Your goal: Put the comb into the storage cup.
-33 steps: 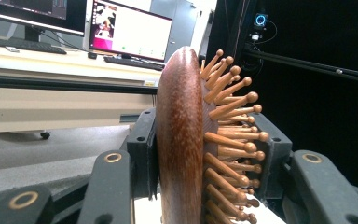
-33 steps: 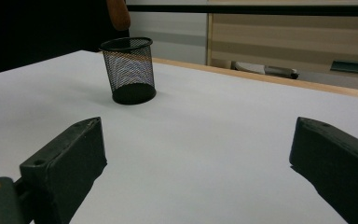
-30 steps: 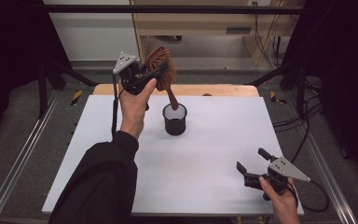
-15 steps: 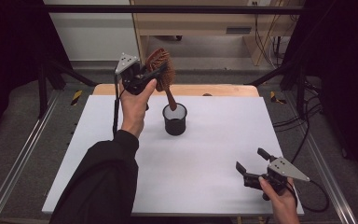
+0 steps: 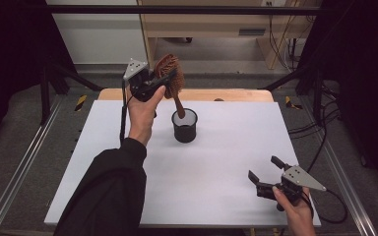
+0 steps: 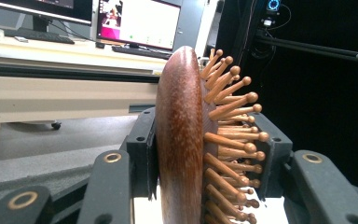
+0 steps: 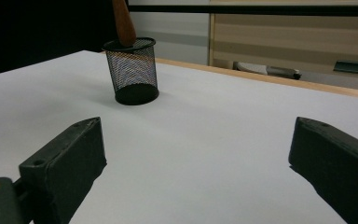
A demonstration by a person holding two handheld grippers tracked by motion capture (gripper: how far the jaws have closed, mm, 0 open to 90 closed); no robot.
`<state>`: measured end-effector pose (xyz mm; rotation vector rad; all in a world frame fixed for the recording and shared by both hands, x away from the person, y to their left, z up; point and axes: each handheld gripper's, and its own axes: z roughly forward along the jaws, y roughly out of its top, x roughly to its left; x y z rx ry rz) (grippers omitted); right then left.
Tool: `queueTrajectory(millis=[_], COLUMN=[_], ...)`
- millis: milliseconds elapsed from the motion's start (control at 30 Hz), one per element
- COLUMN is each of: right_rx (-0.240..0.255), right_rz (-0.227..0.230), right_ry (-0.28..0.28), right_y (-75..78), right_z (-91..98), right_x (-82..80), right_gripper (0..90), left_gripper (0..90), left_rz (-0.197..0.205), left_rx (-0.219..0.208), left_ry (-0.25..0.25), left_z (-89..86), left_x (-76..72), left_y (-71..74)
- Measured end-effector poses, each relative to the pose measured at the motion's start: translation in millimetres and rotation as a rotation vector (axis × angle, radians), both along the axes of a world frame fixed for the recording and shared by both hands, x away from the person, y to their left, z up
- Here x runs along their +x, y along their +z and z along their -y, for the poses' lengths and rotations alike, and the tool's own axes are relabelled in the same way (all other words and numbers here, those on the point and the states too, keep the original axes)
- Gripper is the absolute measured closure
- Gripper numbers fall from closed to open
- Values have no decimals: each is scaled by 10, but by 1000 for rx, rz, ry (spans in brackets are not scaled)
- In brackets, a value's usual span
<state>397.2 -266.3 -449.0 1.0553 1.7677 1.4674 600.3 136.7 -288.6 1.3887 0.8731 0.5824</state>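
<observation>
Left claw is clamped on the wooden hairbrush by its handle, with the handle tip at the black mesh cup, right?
Not quite: the left claw grips the hairbrush by its bristled head, as the left gripper view shows. The handle points down at the mesh cup.

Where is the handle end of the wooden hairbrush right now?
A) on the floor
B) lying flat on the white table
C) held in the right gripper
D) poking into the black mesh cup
D: the left gripper clamps the hairbrush by its head, and its handle tip dips into the top of the black mesh cup.
</observation>
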Motion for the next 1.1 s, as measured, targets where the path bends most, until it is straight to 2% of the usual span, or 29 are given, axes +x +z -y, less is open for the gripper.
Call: queueTrajectory(millis=[500, 800, 1000, 1100], right_rx=[9, 8, 5, 4], right_rz=[-6, 1, -1, -1], right_ry=[7, 8, 5, 5], right_y=[-3, 3, -1, -3], right_z=[-4, -4, -6, -8], right_x=[3, -1, 3, 4], right_gripper=[41, 41, 41, 41], left_gripper=[515, 514, 514, 514], left_rz=[-9, -10, -31, -37], left_rx=[2, 34, 11, 14], left_ry=[5, 8, 1, -1], left_z=[32, 53, 36, 55], left_x=[37, 24, 28, 22], left_y=[-96, -153, -223, -264])
